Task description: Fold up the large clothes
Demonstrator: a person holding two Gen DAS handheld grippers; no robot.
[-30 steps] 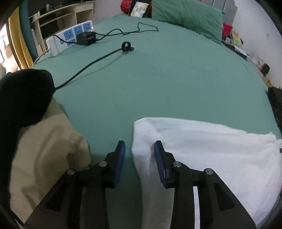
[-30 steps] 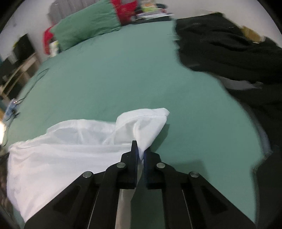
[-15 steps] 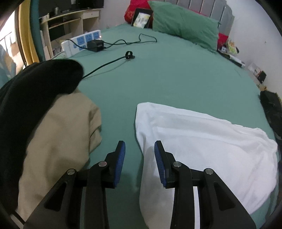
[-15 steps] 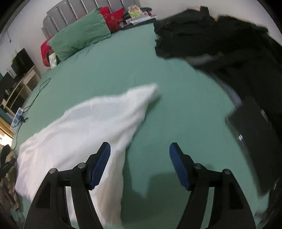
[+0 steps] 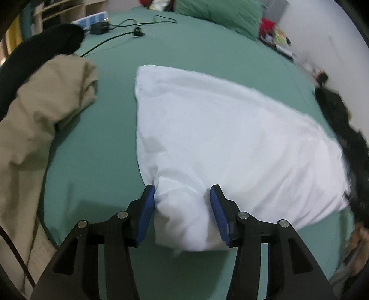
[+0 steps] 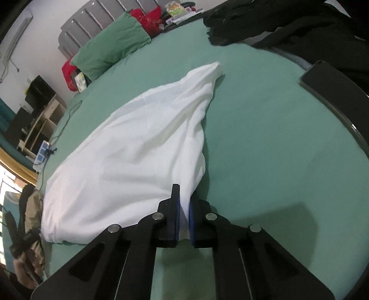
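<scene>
A large white garment lies spread on the green bed sheet; it also shows in the right wrist view. My left gripper is open, its blue pads on either side of a bunched near-left corner of the garment. My right gripper is shut on the garment's near right edge, with white cloth pinched between the pads.
A beige garment with a black one on top lies at the left. Black clothes and a dark flat slab lie at the right. A power strip and cables lie far left; a green pillow at the head.
My right gripper was open half a second ago and has closed on the garment's near edge. My left gripper has opened wider and moved onto the garment's corner, with the view tilted down.
</scene>
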